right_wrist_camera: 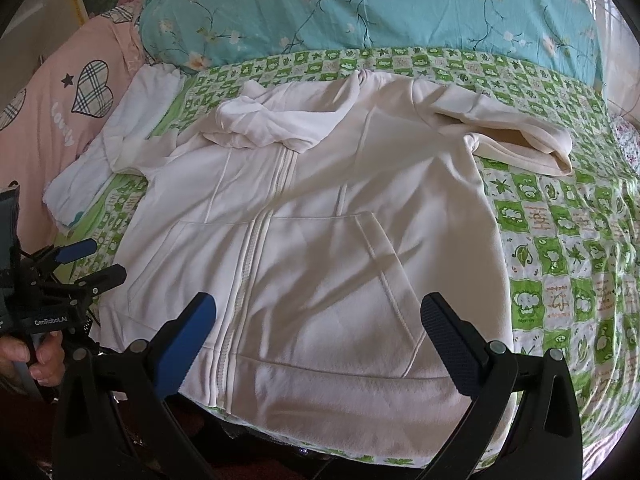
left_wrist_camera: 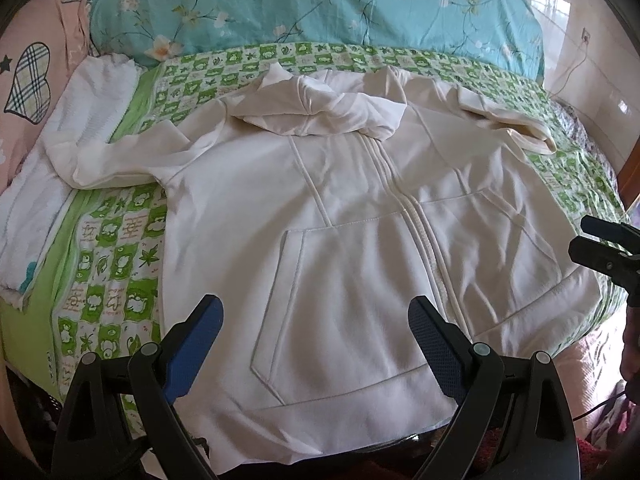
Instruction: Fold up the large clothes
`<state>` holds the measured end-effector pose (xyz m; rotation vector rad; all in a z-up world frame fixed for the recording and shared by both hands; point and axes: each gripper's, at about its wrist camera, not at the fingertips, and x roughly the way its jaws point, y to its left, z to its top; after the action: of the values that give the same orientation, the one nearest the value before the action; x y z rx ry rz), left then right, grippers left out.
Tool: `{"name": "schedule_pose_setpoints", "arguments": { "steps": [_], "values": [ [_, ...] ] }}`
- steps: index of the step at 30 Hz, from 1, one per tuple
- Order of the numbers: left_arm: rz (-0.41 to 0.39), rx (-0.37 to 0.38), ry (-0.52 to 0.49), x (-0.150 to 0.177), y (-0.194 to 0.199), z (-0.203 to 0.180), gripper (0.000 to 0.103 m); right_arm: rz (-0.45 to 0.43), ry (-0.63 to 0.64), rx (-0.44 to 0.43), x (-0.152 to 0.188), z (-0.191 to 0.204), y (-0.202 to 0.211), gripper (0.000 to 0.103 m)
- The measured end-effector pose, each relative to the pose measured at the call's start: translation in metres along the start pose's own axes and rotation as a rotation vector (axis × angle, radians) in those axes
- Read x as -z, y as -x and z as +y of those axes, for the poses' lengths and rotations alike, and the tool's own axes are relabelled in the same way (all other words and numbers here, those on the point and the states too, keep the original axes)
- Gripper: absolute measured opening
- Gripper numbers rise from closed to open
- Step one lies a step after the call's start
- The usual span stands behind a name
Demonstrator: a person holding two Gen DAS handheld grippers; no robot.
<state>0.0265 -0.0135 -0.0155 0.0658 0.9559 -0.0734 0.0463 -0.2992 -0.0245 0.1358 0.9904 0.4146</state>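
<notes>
A cream zip-up hoodie (left_wrist_camera: 360, 248) lies face up and spread out on the green patterned sheet (left_wrist_camera: 116, 264). Its hood (left_wrist_camera: 316, 112) is crumpled at the far end, and its hem reaches the near edge of the bed. One sleeve (left_wrist_camera: 120, 160) bends out to the left; the other sleeve (right_wrist_camera: 516, 140) is doubled over at the far right. My left gripper (left_wrist_camera: 316, 314) hovers open over the left pocket near the hem, holding nothing. Over the right pocket (right_wrist_camera: 360, 280), my right gripper (right_wrist_camera: 320, 310) is open and empty too. Each gripper shows in the other's view: the right gripper (left_wrist_camera: 578, 236) and the left gripper (right_wrist_camera: 108, 258).
A teal floral duvet (left_wrist_camera: 320, 4) is bunched along the far side of the bed. A pink pillow with a plaid heart (right_wrist_camera: 60, 112) and a white towel (left_wrist_camera: 80, 120) lie at the left. A hand (right_wrist_camera: 36, 356) holds the left gripper. Green sheet (right_wrist_camera: 560, 260) shows right of the hoodie.
</notes>
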Motion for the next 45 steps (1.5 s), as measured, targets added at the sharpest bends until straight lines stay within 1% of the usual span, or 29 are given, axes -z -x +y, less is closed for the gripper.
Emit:
{"name": "schedule_pose_setpoints", "arguments": {
  "steps": [10,13,15,16,18,20,22,23,25,29,33,34,35,36,37,39,40,41,43,44,45],
  "values": [
    [0.029,0.023,0.002,-0.014,-0.019,-0.004,0.094,0.0,-0.01,-0.005,-0.013,-0.014,-0.012,0.102],
    [0.034,0.038,0.016,-0.021,-0.027,-0.002,0.094,-0.028,-0.002,0.006,-0.027,-0.024,-0.016,0.101],
    [0.034,0.053,0.024,-0.027,-0.034,-0.001,0.094,-0.059,0.007,0.012,-0.042,-0.034,-0.02,0.098],
    [0.033,0.072,0.029,-0.031,-0.039,0.0,0.094,-0.072,0.012,0.014,-0.051,-0.039,-0.022,0.094],
    [0.043,0.13,0.053,-0.045,-0.053,0.001,0.094,-0.097,0.016,0.03,-0.072,-0.054,-0.03,0.091],
    [0.03,0.165,0.066,-0.064,-0.067,0.002,0.094,-0.11,0.012,0.037,-0.096,-0.069,-0.042,0.08],
    [0.03,0.191,0.08,-0.082,-0.081,0.002,0.094,-0.101,-0.005,0.061,-0.119,-0.088,-0.059,0.075],
    [0.029,0.223,0.097,-0.097,-0.09,0.002,0.094,-0.101,-0.009,0.069,-0.129,-0.096,-0.065,0.072],
    [0.033,0.249,0.097,-0.115,-0.105,-0.001,0.094,-0.101,-0.013,0.098,-0.149,-0.113,-0.082,0.071],
    [0.059,0.253,0.075,-0.151,-0.14,-0.012,0.094,-0.055,-0.016,0.145,-0.18,-0.143,-0.12,0.068],
    [0.082,0.253,0.05,-0.172,-0.169,-0.023,0.094,0.0,0.025,0.186,-0.194,-0.161,-0.154,0.068],
    [0.088,0.255,0.041,-0.177,-0.176,-0.026,0.094,0.015,0.036,0.2,-0.196,-0.163,-0.162,0.065],
    [0.09,0.25,0.032,-0.184,-0.185,-0.03,0.094,0.029,0.048,0.211,-0.198,-0.166,-0.17,0.058],
    [0.104,0.241,0.025,-0.187,-0.195,-0.03,0.094,0.047,0.058,0.22,-0.2,-0.17,-0.178,0.054],
    [0.107,0.228,0.016,-0.193,-0.204,-0.031,0.094,0.056,0.06,0.225,-0.201,-0.173,-0.183,0.046],
    [0.106,0.181,0.003,-0.211,-0.224,-0.03,0.091,0.039,0.06,0.22,-0.204,-0.18,-0.186,0.025],
    [0.095,0.155,0.003,-0.223,-0.233,-0.028,0.089,0.032,0.05,0.202,-0.206,-0.182,-0.184,0.008],
    [0.073,0.133,0.011,-0.241,-0.241,-0.024,0.089,0.026,0.026,0.181,-0.209,-0.185,-0.182,0.008],
    [0.037,0.098,0.032,-0.266,-0.248,-0.016,0.088,-0.013,0.013,0.181,-0.211,-0.184,-0.172,0.007],
    [0.001,0.065,0.055,-0.284,-0.249,-0.009,0.087,-0.04,0.004,0.163,-0.212,-0.181,-0.165,0.007],
    [-0.026,0.045,0.071,-0.296,-0.248,-0.004,0.087,-0.065,-0.008,0.142,-0.212,-0.175,-0.156,0.007]
  ]
}}
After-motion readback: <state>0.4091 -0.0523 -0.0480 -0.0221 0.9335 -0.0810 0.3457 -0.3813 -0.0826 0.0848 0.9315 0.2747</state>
